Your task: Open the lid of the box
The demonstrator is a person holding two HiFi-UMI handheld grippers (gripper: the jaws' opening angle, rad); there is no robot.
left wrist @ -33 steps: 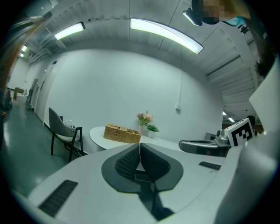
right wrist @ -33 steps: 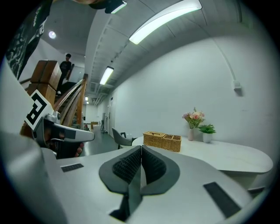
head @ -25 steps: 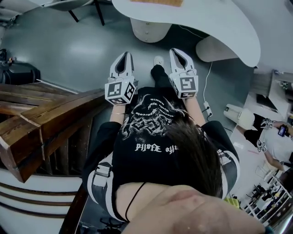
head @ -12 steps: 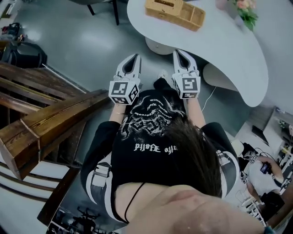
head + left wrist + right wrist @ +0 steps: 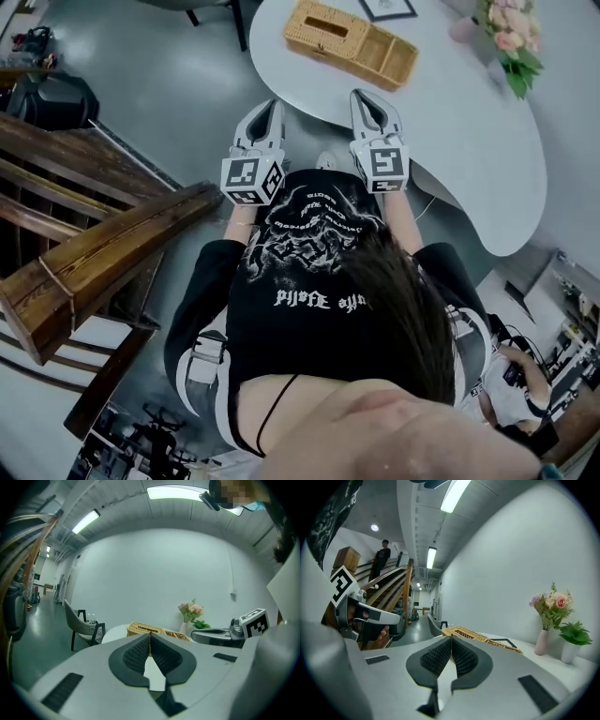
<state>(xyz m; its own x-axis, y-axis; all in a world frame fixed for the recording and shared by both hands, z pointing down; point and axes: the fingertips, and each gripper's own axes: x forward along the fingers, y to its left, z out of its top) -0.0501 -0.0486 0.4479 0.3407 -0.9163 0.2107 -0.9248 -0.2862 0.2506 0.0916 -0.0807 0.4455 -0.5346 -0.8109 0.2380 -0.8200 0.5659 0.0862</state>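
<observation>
You've closed in: the box on the table now sits near, left gripper and right gripper both pressed together (nothing held), lid not yet touched.

Head view steeply downward from above, gripper views near level, all sharing wicker box

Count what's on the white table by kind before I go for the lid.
Box: 1
Frame: 1
Flower vase: 1
Potted plant: 1
Total: 4
</observation>
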